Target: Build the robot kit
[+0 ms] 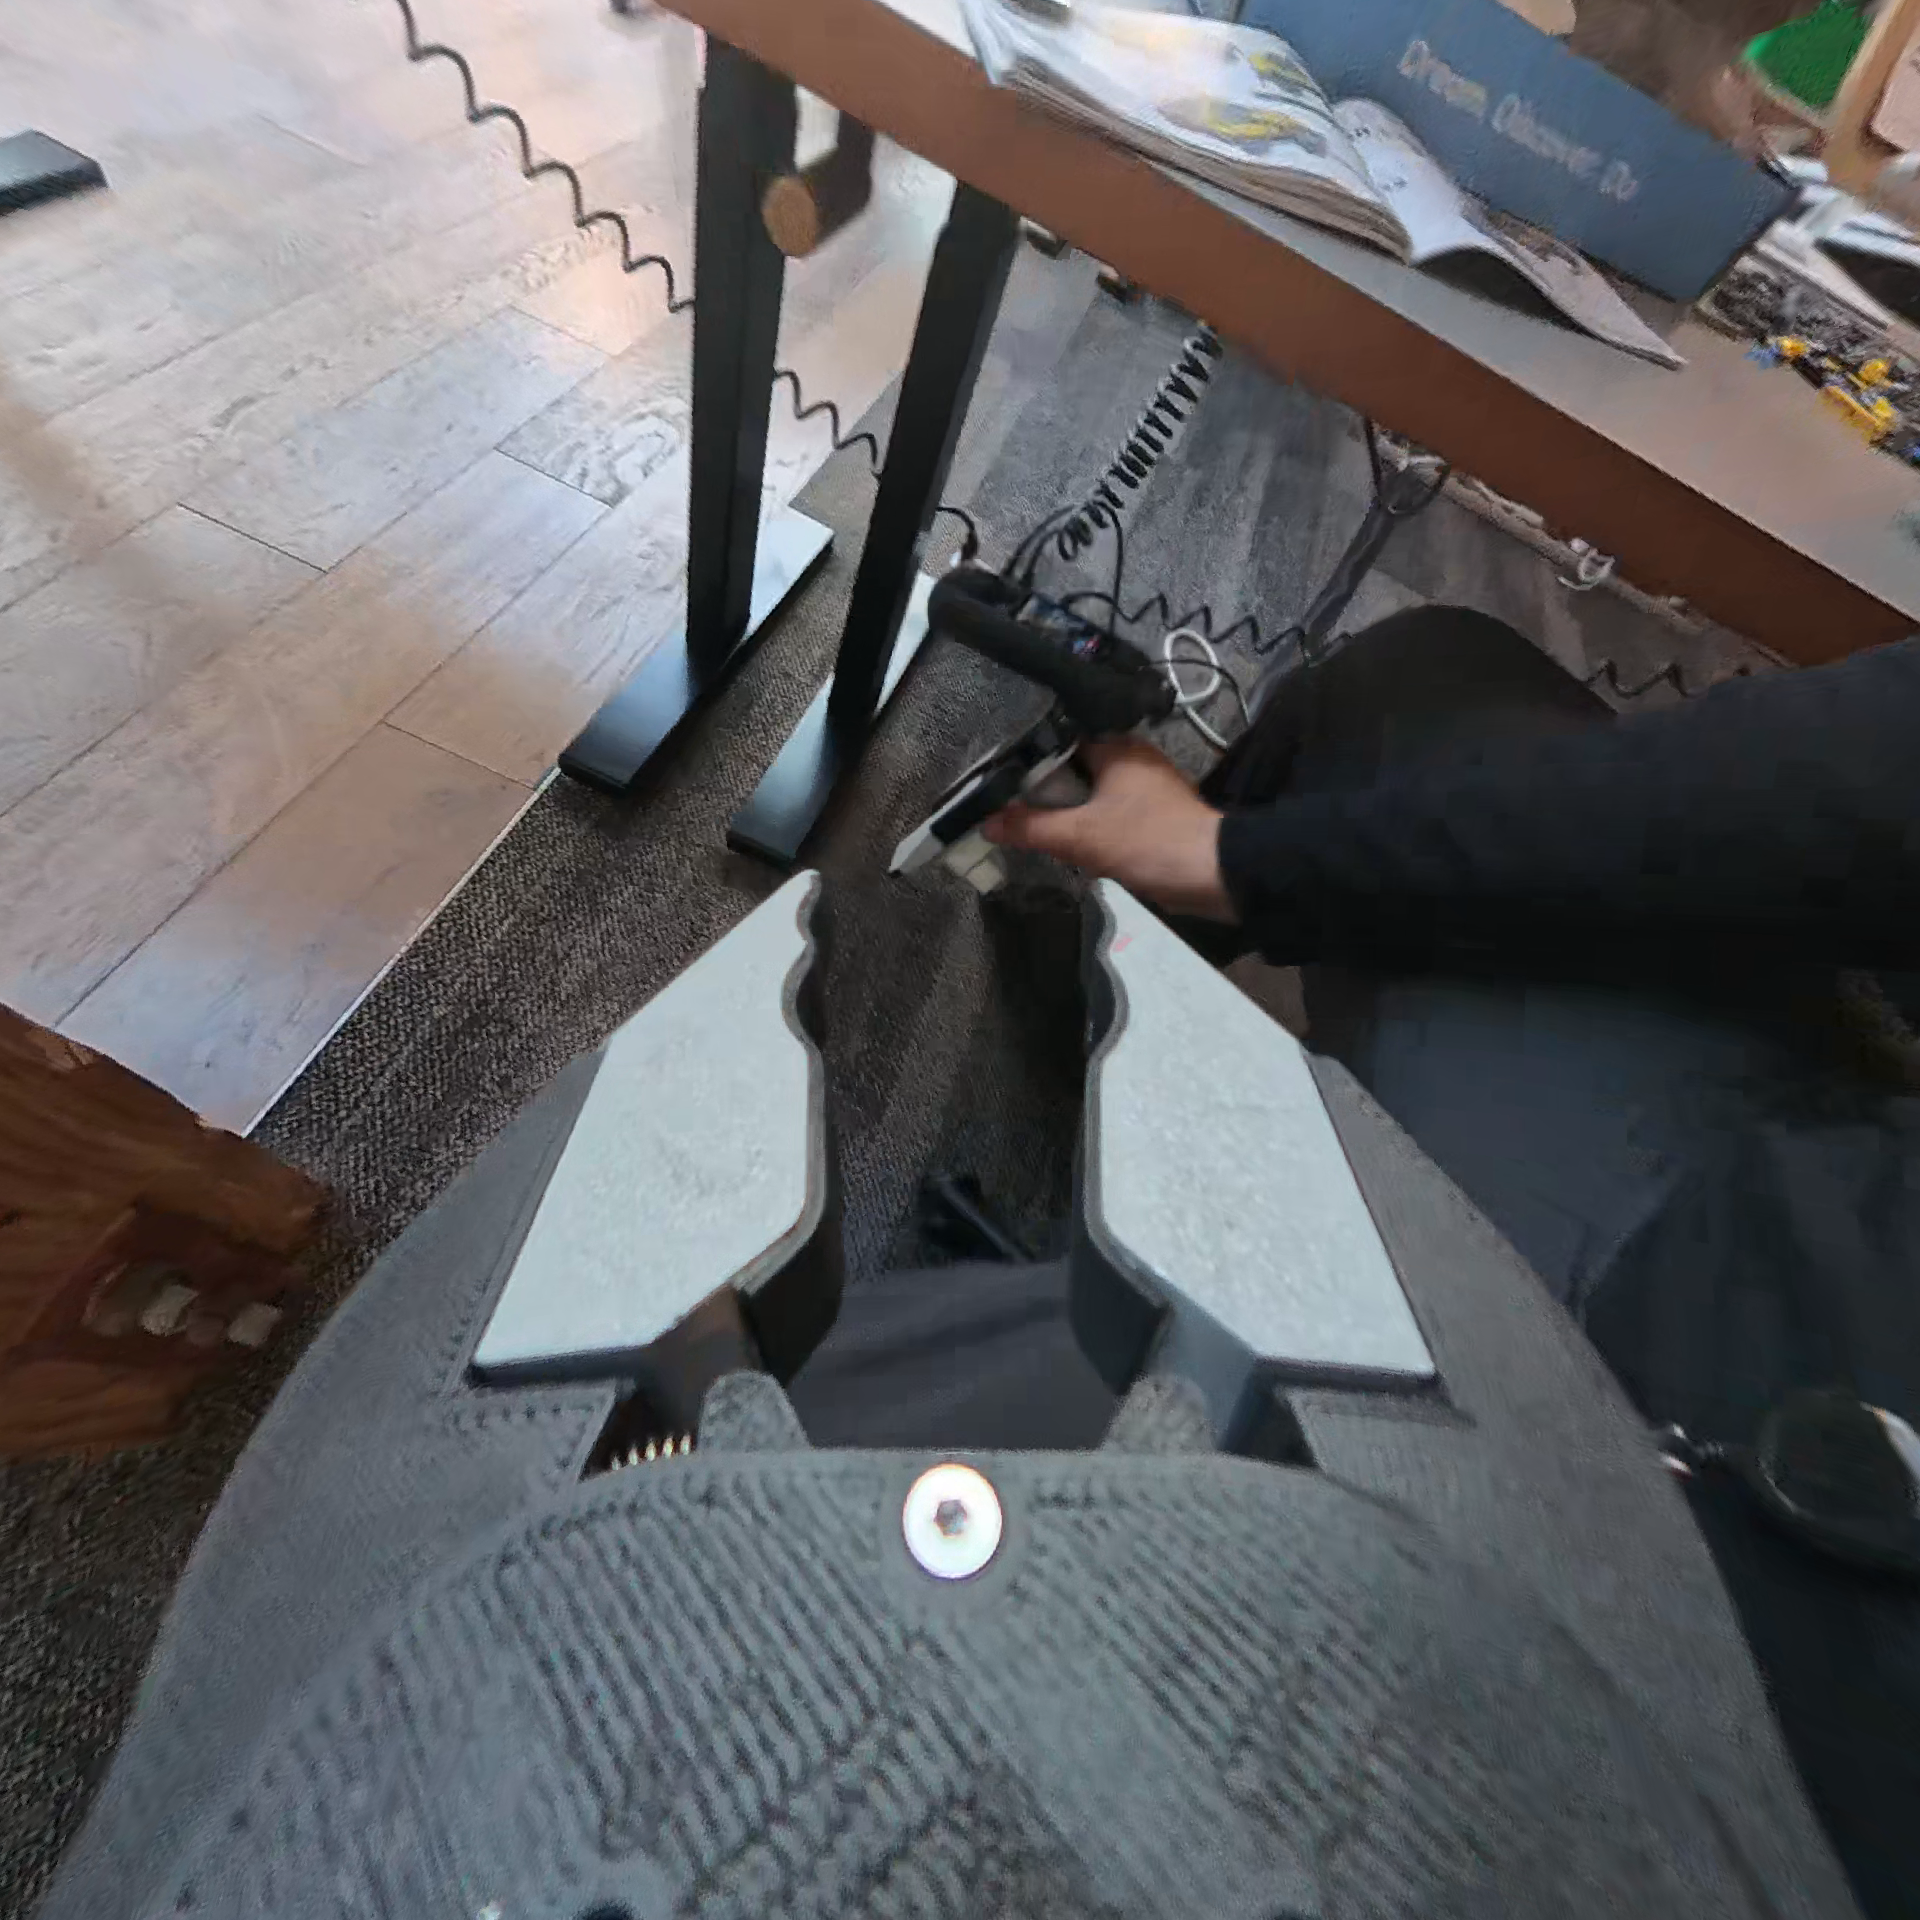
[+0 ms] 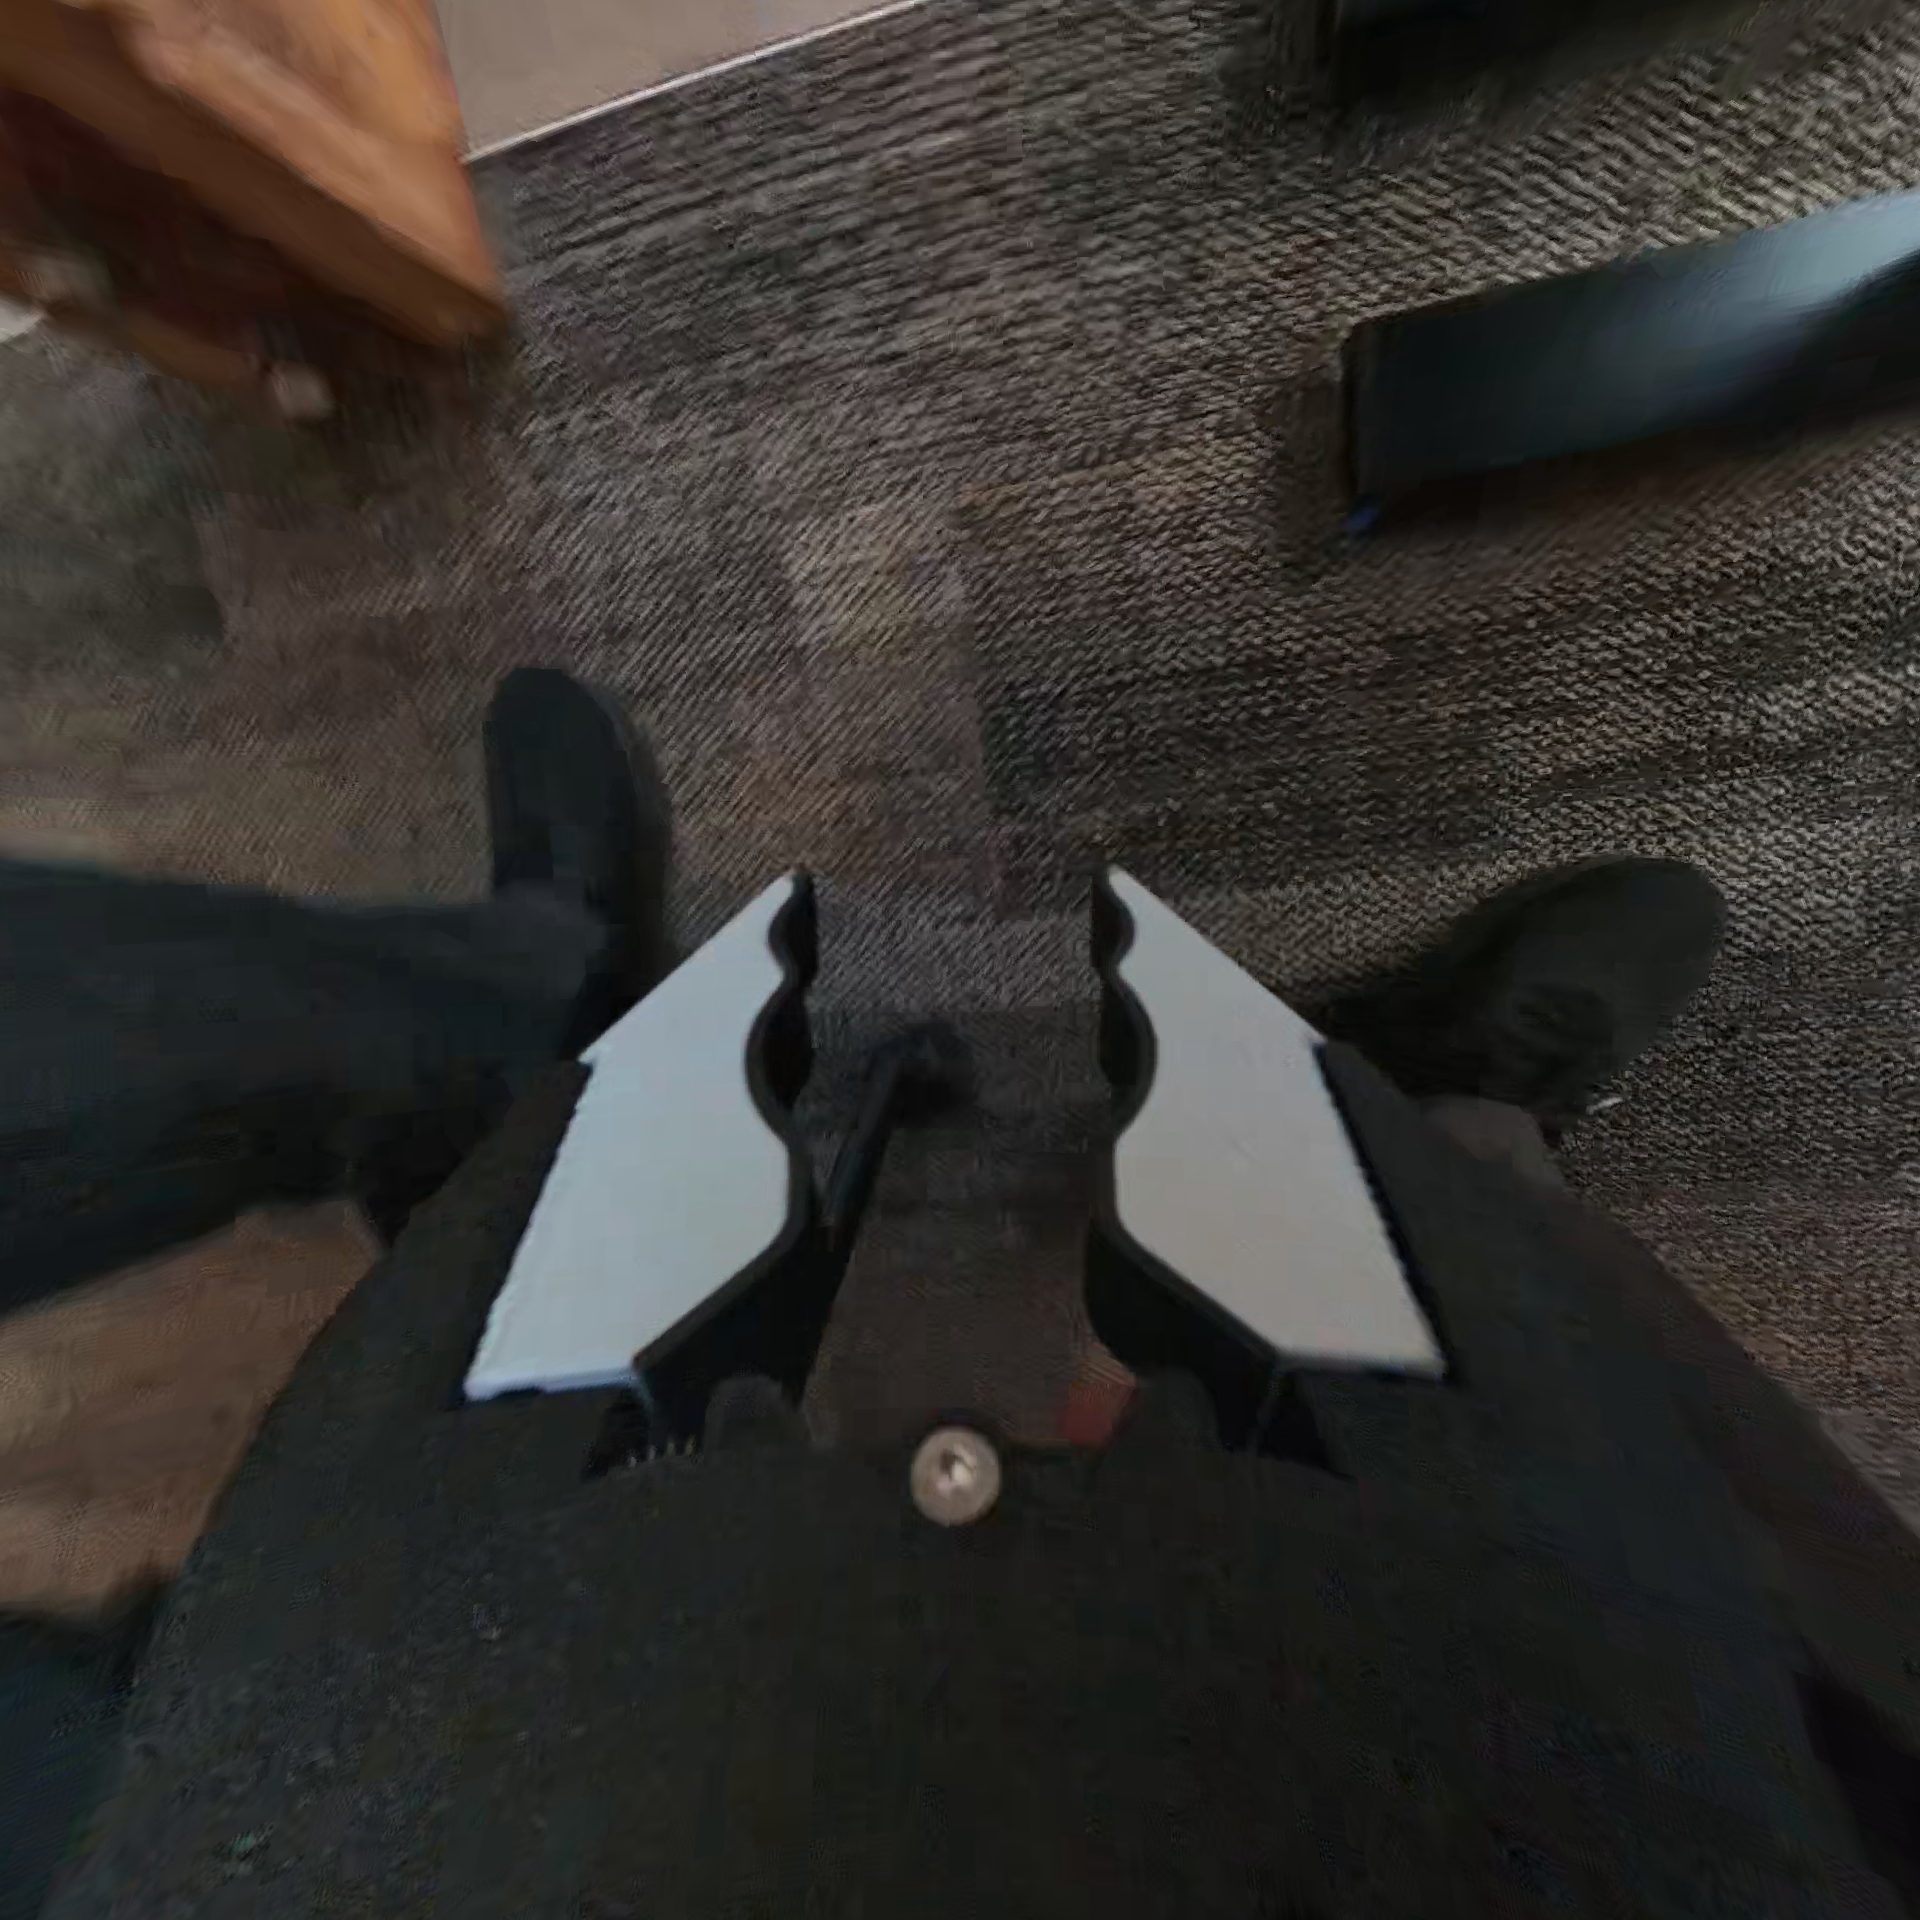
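Left wrist view: the left tool (image 1: pixel 951 904) stands wide and empty above grey carpet (image 1: pixel 582 935), beside the tabletop (image 1: pixel 1455 343) with an open magazine (image 1: pixel 1299 135). Right tool (image 2: pixel 956 904), equally wide and empty, points at carpet between two black shoes (image 2: pixel 566 790).

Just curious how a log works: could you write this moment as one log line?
left tool: open, empty, low over carpet | right tool: open, empty, above carpet between two shoes | table: open magazine on top
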{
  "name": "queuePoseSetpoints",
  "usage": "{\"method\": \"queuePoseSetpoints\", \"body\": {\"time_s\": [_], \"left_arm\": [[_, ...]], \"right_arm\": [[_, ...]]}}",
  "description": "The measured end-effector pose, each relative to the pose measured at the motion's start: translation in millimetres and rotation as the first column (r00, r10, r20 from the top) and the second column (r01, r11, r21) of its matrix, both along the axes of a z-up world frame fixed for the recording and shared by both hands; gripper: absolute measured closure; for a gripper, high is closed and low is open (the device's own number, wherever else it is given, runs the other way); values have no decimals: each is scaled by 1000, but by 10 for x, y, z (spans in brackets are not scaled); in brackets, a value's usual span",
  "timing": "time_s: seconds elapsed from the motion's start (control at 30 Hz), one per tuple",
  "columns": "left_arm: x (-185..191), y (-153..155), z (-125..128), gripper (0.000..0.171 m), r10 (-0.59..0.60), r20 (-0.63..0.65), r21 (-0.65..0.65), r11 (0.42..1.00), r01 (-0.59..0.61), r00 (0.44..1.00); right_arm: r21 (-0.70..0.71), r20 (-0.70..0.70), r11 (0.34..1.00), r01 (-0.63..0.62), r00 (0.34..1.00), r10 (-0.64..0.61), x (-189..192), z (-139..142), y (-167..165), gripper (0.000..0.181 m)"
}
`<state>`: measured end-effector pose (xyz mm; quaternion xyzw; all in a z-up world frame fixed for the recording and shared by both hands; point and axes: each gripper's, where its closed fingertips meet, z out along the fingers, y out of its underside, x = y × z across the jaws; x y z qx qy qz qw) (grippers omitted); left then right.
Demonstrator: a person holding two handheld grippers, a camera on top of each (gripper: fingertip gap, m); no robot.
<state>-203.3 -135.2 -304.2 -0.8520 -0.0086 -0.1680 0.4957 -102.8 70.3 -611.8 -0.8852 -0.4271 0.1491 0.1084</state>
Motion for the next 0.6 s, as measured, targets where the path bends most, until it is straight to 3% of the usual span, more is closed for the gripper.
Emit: {"method": "queuePoseSetpoints", "body": {"time_s": [0.07,0.17,0.3,0.43,0.5,0.6], "left_arm": [[-212,186,-129,126,35,-12,36,999,-34,999],[-459,528,-446,131,55,-19,76,996,-53,998],[-667,1235,-911,143,13,24,89,996,-15,1000],[-754,1607,-1347,146,-82,57,-24,996,84,995],[-725,1690,-1387,144,-132,127,-16,991,136,983],[-757,1739,-1574,147,-161,104,-61,984,168,981]], "right_arm": [[64,59,995,80,995,-83,-105,-519,428,133],[71,143,990,125,981,-134,-128,-1345,803,126],[71,236,980,186,951,-198,-41,-2286,1273,127],[57,207,961,271,938,-277,-136,-2892,1642,128],[69,216,949,308,924,-316,-141,-3080,1766,132],[77,205,934,350,911,-358,-169,-3306,1943,139]]}}
